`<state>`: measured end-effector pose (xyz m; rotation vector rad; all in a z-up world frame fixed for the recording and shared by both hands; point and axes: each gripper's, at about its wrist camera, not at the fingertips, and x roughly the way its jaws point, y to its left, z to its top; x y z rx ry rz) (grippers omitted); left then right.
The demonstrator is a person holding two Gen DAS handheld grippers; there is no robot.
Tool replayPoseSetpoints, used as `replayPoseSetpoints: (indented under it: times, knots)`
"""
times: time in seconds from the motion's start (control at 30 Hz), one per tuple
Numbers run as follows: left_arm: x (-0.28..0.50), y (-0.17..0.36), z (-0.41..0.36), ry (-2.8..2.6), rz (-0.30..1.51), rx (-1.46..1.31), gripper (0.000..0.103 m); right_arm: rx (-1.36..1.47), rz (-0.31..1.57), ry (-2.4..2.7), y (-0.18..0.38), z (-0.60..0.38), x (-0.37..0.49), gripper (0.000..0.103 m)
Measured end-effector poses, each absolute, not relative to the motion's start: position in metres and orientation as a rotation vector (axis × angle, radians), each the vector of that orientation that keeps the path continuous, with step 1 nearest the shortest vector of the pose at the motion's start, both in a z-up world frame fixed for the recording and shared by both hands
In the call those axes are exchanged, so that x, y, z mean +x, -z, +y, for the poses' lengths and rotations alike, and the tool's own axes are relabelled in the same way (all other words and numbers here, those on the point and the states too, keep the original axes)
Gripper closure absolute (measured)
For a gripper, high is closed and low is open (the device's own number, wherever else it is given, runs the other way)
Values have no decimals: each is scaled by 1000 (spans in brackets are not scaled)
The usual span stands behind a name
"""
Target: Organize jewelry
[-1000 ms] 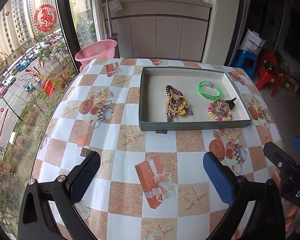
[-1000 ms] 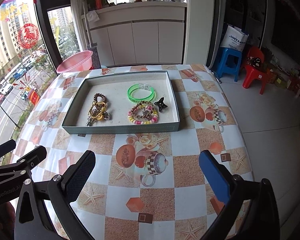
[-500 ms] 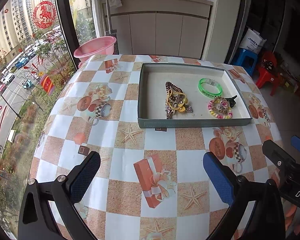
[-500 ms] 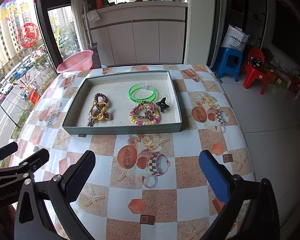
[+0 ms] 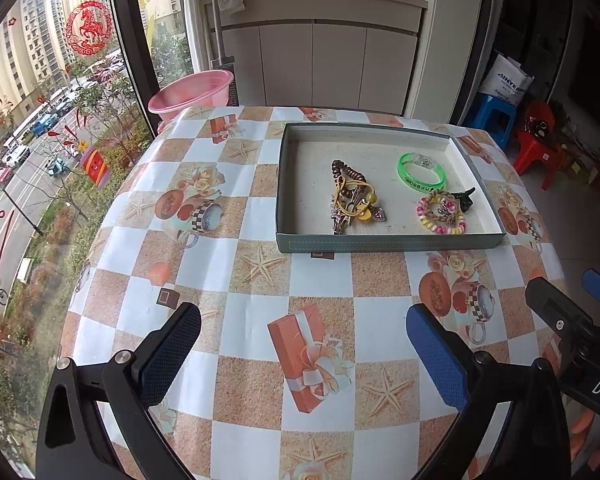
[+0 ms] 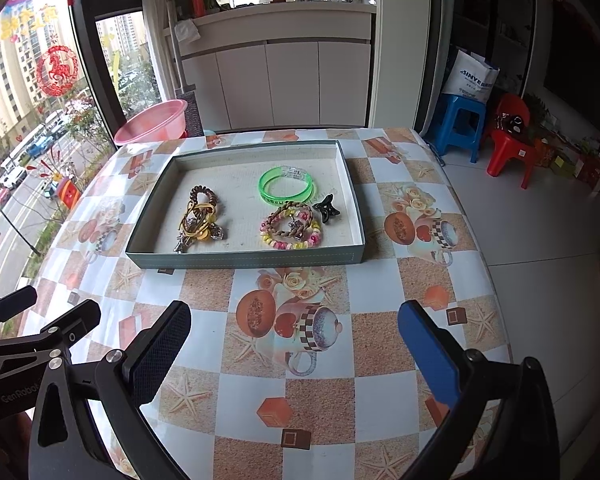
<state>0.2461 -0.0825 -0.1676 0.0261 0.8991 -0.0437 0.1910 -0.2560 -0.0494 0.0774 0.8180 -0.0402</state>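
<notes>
A shallow grey-green tray [image 5: 388, 245] [image 6: 244, 259] rests on the far half of the table. Inside lie a brown and yellow tangle of beads and charms [image 5: 354, 200] [image 6: 199, 218], a green bangle [image 5: 421, 175] [image 6: 286, 185], a pink and yellow beaded bracelet [image 5: 440, 216] [image 6: 292, 229] and a black hair clip [image 5: 463, 197] [image 6: 327, 209]. My left gripper [image 5: 303, 354] hovers open over the near tablecloth, well short of the tray. My right gripper [image 6: 294, 346] is likewise open and holds nothing, also near the front edge.
The round table [image 5: 220, 280] wears a checked cloth with starfish and gift prints. A pink basin [image 5: 192, 92] stands beyond its far left edge by the window. A blue stool [image 6: 458, 120] and red chair [image 6: 512, 140] stand on the floor at the right.
Both views have drawn back and risen slightly, so the tray sits a little farther away. The jewelry has not moved and both grippers stay open.
</notes>
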Motion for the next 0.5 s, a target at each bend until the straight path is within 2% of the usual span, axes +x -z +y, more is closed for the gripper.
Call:
replayPoseSetpoints:
  times: [0.5]
  knots:
    - [243,168,-85,36,906,33,0,79,819,38,51,-255,192,0]
